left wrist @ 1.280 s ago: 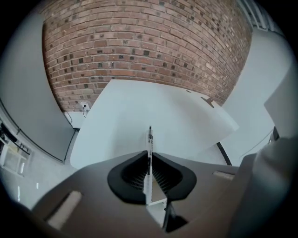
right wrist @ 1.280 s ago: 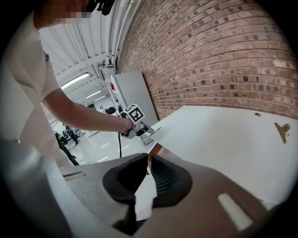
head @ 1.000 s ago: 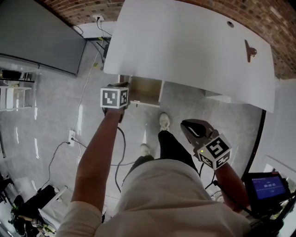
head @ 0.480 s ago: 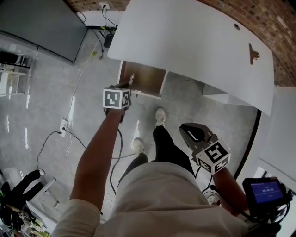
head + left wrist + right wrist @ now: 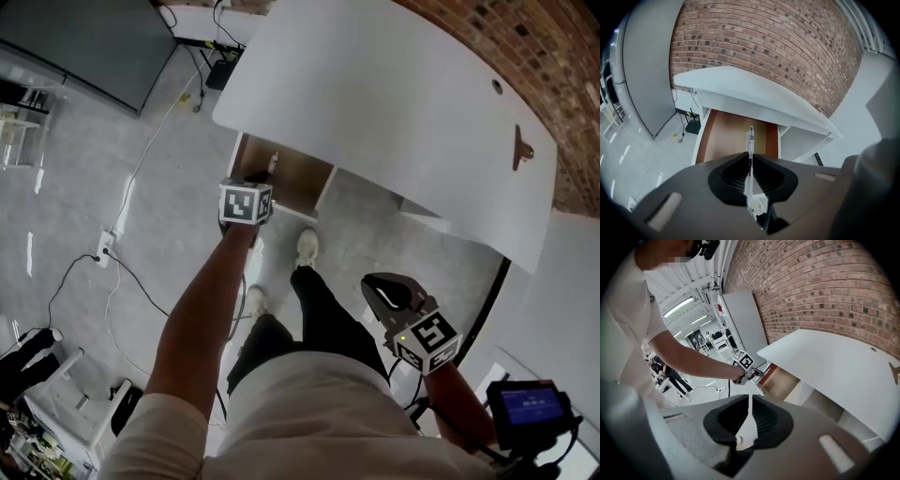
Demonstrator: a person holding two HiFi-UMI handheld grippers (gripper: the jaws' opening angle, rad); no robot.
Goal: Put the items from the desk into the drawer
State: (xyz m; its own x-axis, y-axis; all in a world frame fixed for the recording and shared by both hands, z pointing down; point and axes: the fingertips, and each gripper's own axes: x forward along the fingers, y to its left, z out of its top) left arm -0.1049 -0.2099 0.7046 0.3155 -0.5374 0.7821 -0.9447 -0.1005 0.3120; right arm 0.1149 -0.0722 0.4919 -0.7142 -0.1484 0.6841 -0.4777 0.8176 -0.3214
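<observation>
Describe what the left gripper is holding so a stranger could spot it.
Find the white desk against the brick wall; an open drawer with a brown bottom sticks out below its left end. Above that drawer the left gripper is shut on a pen: thin, pale and see-through, poking out beyond the jaws.

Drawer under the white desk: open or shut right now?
Open. The drawer stands pulled out from under the desk, its brown bottom showing; the left hand-held gripper holds a pen-like item toward it.
</observation>
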